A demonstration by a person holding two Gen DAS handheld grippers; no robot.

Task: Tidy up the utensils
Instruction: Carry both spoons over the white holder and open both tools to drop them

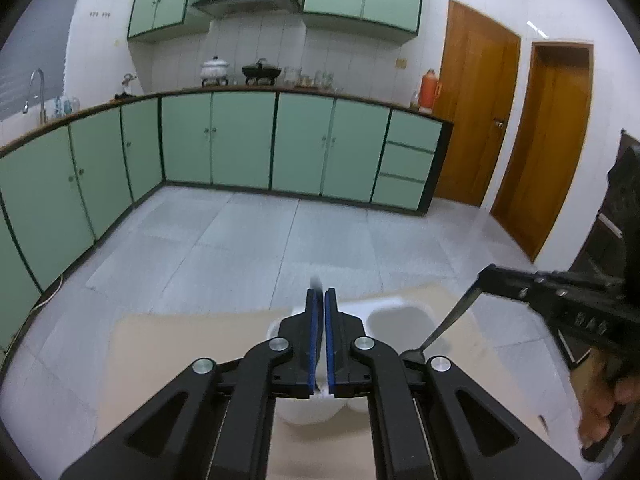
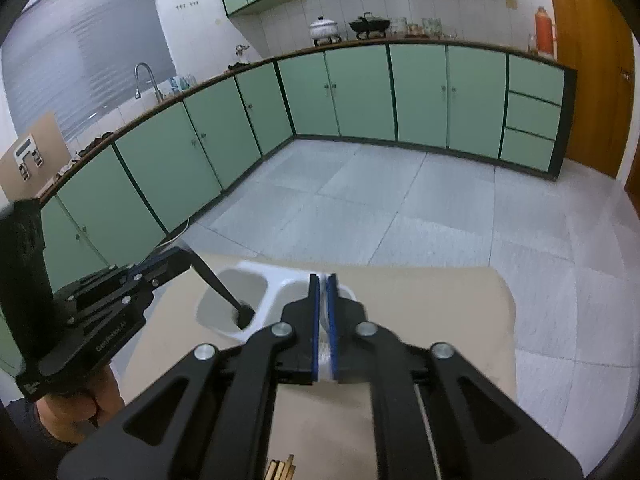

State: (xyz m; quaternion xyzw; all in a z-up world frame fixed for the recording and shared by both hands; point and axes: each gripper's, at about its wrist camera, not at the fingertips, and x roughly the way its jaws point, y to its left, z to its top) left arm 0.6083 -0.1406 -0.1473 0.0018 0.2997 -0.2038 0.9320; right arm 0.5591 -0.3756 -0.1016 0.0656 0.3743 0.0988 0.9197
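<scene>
A white utensil holder (image 2: pixel 272 300) with two round compartments stands on a tan table (image 2: pixel 420 300); it also shows in the left wrist view (image 1: pixel 400 312). My left gripper (image 2: pixel 180 264) is shut on a dark metal utensil (image 2: pixel 218 286) whose head is down in the left compartment. Its handle tip sticks up between my left gripper's (image 1: pixel 323 294) blue pads (image 1: pixel 314 344). My right gripper (image 2: pixel 323 280) is shut on a thin metal utensil, a fork or spoon (image 1: pixel 448 322), angled down beside the holder's right compartment; in its own view only a sliver shows between the pads (image 2: pixel 331 332).
Several wooden chopsticks (image 2: pixel 282 470) lie at the table's near edge. Green cabinets (image 1: pixel 240 140) with a counter line the far walls across a grey tiled floor (image 1: pixel 260 240). Wooden doors (image 1: pixel 540 140) stand at right.
</scene>
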